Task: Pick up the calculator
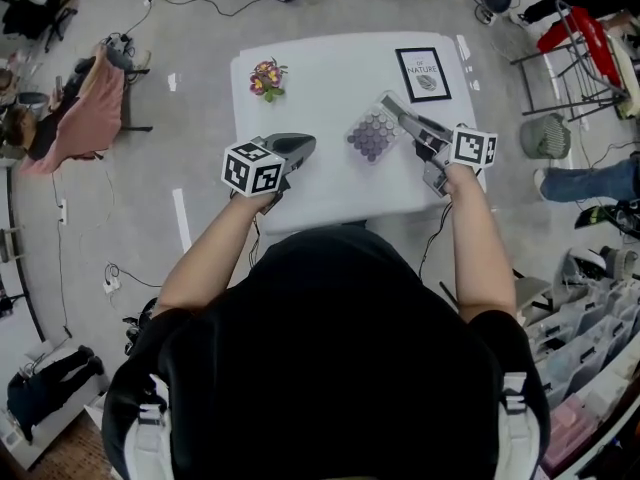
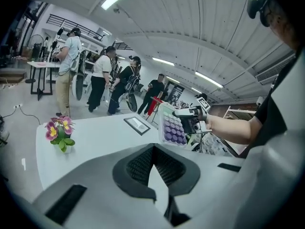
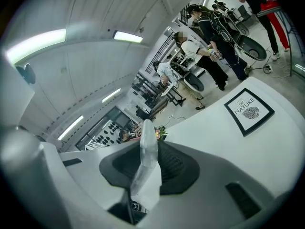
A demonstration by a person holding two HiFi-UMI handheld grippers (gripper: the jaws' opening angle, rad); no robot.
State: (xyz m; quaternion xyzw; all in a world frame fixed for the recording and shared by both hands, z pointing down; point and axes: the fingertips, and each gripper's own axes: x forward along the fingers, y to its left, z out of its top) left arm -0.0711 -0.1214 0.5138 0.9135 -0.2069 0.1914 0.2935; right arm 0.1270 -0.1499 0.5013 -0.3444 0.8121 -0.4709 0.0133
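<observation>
The calculator (image 1: 373, 133), a pale slab with purple hexagonal keys, hangs tilted above the white table (image 1: 300, 193). My right gripper (image 1: 396, 109) is shut on its right edge. The right gripper view shows the calculator (image 3: 147, 159) edge-on, clamped between the dark pads (image 3: 174, 163). From the left gripper view I see the calculator (image 2: 171, 128) held up in the air by the other hand. My left gripper (image 1: 306, 146) hovers over the table's left front, its jaws closed together with nothing in them (image 2: 153, 149).
A small pot of pink and yellow flowers (image 1: 268, 78) stands at the table's far left. A black-framed sign (image 1: 423, 74) lies at the far right. Several people stand beyond the table (image 2: 102, 80). Chairs, cables and bins surround it on the floor.
</observation>
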